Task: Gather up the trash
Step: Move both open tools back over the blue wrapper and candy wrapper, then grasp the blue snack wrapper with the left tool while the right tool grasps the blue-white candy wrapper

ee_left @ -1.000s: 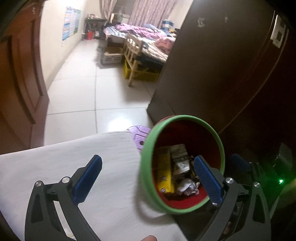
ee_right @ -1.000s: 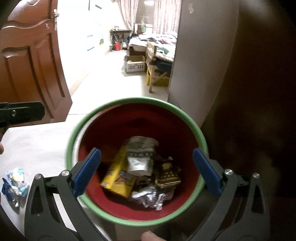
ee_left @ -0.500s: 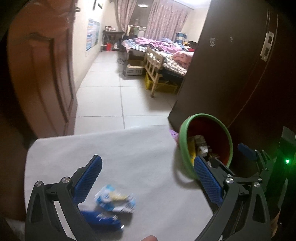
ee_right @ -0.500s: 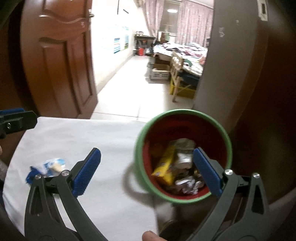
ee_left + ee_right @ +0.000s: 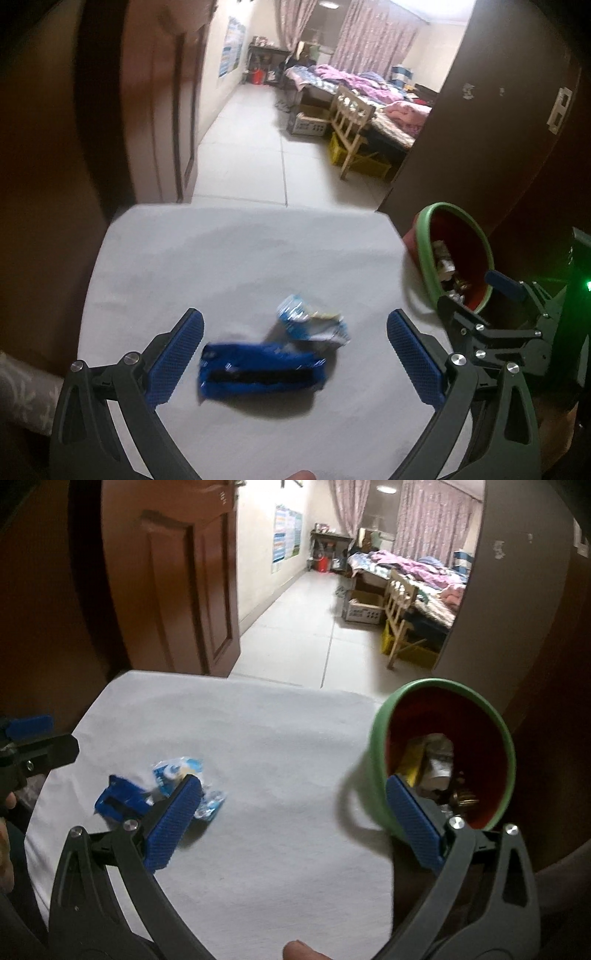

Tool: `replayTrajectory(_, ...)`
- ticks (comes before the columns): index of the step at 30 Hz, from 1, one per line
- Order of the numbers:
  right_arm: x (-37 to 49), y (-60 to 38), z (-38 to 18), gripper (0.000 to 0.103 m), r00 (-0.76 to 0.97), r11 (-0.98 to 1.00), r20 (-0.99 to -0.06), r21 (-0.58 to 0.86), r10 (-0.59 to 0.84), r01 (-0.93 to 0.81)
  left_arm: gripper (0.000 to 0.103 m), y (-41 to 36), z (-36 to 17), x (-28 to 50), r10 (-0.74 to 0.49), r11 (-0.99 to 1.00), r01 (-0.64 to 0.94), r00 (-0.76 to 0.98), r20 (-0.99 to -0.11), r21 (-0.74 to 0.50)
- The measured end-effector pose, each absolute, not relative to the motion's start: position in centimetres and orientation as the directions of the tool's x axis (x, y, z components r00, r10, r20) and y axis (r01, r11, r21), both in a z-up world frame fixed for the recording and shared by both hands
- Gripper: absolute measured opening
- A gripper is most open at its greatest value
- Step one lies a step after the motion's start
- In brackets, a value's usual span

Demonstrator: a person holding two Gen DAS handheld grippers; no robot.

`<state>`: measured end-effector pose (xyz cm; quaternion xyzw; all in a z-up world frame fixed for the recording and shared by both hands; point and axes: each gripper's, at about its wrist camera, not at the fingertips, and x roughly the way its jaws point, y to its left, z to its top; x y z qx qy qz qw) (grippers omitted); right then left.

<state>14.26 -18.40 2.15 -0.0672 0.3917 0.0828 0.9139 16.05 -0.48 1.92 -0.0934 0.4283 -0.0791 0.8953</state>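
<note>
A dark blue wrapper (image 5: 258,369) lies on the white table (image 5: 229,258), with a light blue and white wrapper (image 5: 314,321) touching its far right end. My left gripper (image 5: 295,354) is open and empty, its pads on either side of the blue wrapper. Both wrappers also show in the right wrist view: the blue wrapper (image 5: 118,801) and the light wrapper (image 5: 173,771). A red bin with a green rim (image 5: 376,738) stands off the table's right edge, holding several wrappers. My right gripper (image 5: 295,819) is open and empty over the table, beside the bin.
A brown door (image 5: 177,576) stands behind the table on the left. A dark cabinet (image 5: 498,129) rises behind the bin. Beyond lies a tiled floor (image 5: 258,147) with a wooden chair (image 5: 351,122) and a bed. My right gripper shows at the right of the left wrist view (image 5: 491,325).
Both grippers swung left, away from the bin and back over the table. The two wrappers came into the left view and now lie between the left pads. The bin moved to the right edge.
</note>
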Motion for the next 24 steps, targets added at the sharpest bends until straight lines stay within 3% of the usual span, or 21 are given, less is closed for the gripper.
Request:
replayTrajectory(16, 15.4, -14.6, -3.1, 0.098, 0.585, 0.948, -0.797, -0.055, 0.147, -0.313, 0.095, 3.2, -7.7, 15.5, -0.236, 0.961, -0.026, 0.454, -0.860, -0.277)
replayTrajectory(24, 16.1, -15.3, -4.0, 0.098, 0.562, 0.948, -0.813, -0.039, 0.154, -0.316, 0.095, 1.1, -8.8, 16.4, -0.215, 0.970, 0.195, 0.427, -0.878, -0.143)
